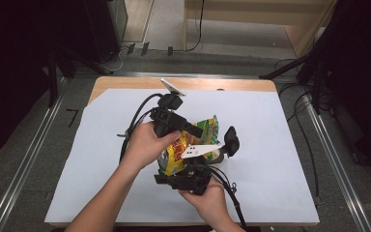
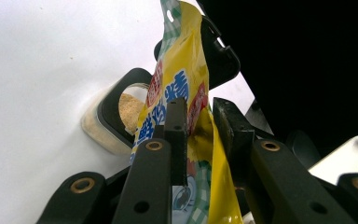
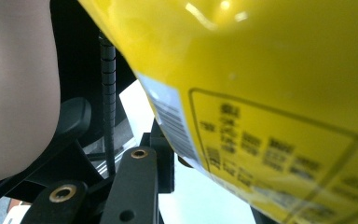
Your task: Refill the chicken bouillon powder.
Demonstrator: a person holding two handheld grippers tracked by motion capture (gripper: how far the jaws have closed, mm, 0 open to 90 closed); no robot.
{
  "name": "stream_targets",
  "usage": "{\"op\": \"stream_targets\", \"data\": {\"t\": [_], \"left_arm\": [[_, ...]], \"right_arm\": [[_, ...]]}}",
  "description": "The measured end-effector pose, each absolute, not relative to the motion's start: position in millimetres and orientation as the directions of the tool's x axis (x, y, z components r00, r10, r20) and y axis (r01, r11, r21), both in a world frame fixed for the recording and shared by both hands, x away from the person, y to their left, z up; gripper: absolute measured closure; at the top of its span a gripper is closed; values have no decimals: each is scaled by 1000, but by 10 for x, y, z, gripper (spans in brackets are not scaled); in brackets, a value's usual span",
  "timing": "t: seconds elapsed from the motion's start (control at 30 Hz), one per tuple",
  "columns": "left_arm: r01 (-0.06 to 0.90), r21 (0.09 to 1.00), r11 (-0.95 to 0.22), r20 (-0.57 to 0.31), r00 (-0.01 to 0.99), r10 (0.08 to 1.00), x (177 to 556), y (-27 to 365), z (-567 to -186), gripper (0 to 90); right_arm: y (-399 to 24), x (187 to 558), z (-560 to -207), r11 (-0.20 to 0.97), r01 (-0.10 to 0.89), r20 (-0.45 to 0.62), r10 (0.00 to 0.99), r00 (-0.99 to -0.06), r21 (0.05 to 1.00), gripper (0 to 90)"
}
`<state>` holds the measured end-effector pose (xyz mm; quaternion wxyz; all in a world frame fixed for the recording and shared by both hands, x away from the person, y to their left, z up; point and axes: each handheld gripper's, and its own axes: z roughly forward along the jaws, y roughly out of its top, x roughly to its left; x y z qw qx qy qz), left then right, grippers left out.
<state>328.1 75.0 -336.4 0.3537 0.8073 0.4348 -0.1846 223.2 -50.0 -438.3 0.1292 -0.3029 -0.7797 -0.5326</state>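
Gripping crinkly yellow foil seasoning pouch (image 1: 189,145) with both grippers, left (image 2: 199,122) clamped near top edge, right (image 1: 193,170) clamped lower, probably tipping it over clear black-lidded jar (image 2: 114,119).

A wooden counter (image 1: 125,82) carries a large white sheet (image 1: 270,145) that covers nearly all of its top, leaving a bare wood strip along the far edge. Directly on the sheet, just beyond the fingers (image 2: 177,126) of the left gripper, stands a small clear container with a black lid frame (image 2: 116,116), holding beige powder.
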Motion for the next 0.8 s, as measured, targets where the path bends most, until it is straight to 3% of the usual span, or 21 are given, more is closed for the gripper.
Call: {"op": "stream_targets", "data": {"t": [0.4, 0.63, 0.8], "left_arm": [[840, 405, -362, -618, 543, 569, 3296, 772, -3348, 771], [821, 432, -374, -582, 571, 579, 3217, 766, -3241, 765], [833, 401, -381, -590, 554, 588, 3263, 751, -3337, 768]], "right_arm": [[-500, 2211, -4352, 245, 600, 516, 332, -790, 761, 715], [-489, 2194, -4309, 237, 572, 496, 312, -810, 785, 715], [-490, 2222, -4367, 246, 610, 536, 306, -786, 754, 715]]}}
